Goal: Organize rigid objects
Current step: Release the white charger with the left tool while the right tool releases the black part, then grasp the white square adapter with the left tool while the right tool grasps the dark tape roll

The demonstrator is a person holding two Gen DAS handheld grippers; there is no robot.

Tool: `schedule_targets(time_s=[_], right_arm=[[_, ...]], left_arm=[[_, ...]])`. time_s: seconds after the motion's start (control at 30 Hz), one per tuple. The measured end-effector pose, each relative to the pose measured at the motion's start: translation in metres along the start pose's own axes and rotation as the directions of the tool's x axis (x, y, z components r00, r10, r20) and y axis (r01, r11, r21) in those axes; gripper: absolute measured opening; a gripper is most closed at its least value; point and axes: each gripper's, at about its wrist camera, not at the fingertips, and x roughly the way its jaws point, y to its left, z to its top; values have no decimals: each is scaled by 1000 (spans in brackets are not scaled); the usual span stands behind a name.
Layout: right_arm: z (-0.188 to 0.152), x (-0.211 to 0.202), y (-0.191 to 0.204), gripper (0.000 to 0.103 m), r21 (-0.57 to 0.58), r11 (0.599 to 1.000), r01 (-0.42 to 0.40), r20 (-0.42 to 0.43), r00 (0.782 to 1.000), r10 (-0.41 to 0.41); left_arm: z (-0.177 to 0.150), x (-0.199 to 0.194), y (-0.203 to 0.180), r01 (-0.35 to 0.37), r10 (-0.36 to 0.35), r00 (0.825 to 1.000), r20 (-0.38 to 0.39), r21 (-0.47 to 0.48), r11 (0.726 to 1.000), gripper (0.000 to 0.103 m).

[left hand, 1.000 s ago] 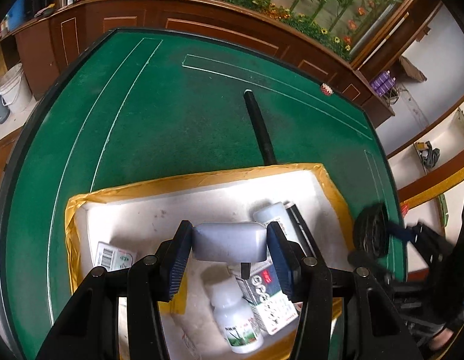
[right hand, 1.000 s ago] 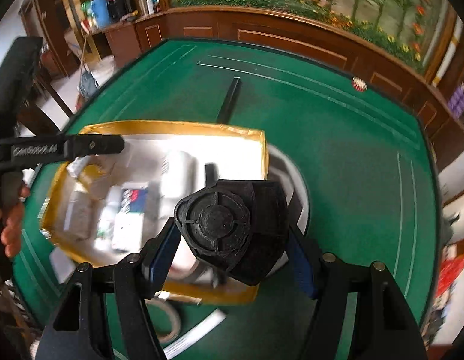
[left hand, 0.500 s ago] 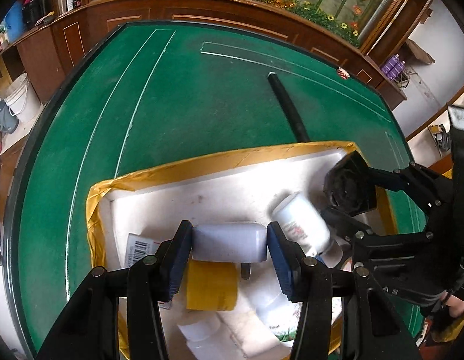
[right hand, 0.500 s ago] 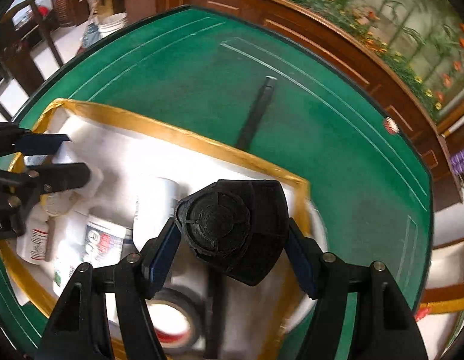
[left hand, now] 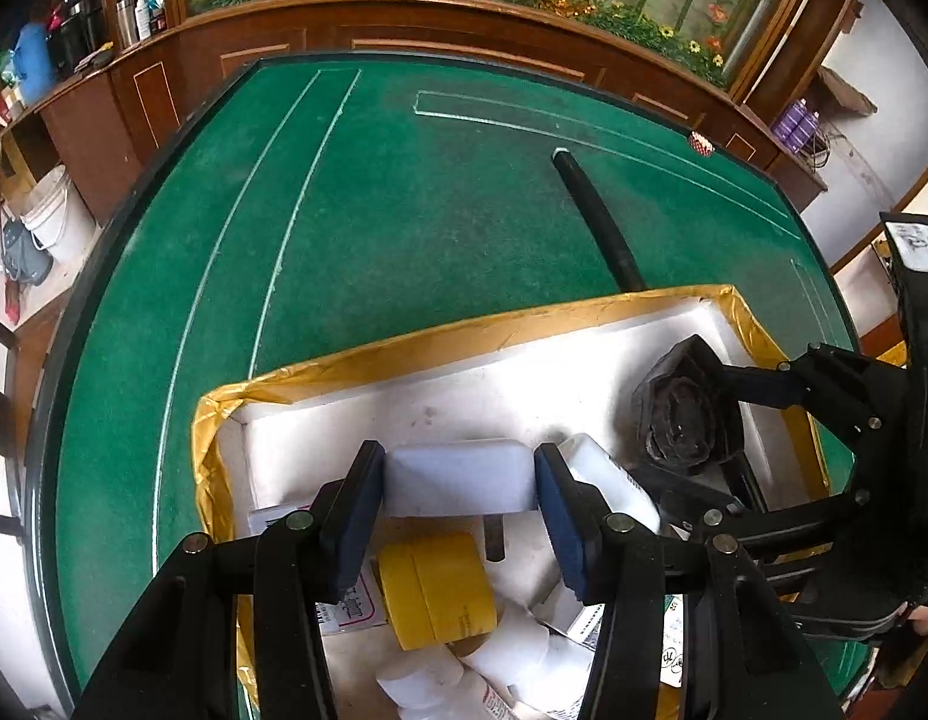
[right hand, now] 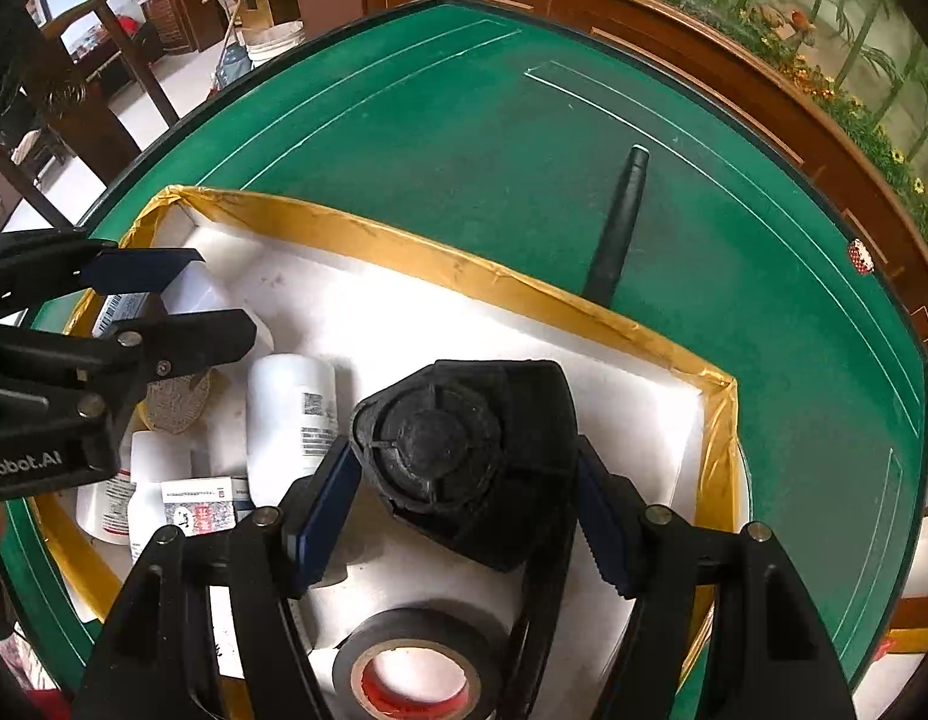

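Left claw clamping a white block over the foam box, right claw gripping a black plastic part above the same box

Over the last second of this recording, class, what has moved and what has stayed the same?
The right gripper has carried the black plastic part from beside the foam box to over its inside, lower down, near the left gripper. Nothing was taken hold of or let go. The left gripper stayed over the box, still clamped on the white block; the black rod stayed on the green table.
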Motion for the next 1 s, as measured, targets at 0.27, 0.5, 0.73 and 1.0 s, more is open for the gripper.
schedule_targets(time_s=[0.27, 0.5, 0.73, 1.0], right_arm=[[-9, -8, 1, 75, 26, 1000, -2, 11, 1000, 2], [-21, -30, -1, 78, 49, 999, -24, 54, 998, 21], [-40, -60, 5, 84, 74, 997, -35, 96, 995, 28], [-75, -92, 5, 91, 134, 986, -95, 131, 988, 78]], left_arm=[[1, -5, -5, -5, 5, 1000, 12, -17, 1000, 72], [-2, -18, -13, -19, 19, 999, 31, -18, 1000, 76], [-9, -37, -19, -33, 34, 998, 58, -27, 999, 79], [-28, -60, -29, -48, 52, 995, 80, -52, 997, 90]])
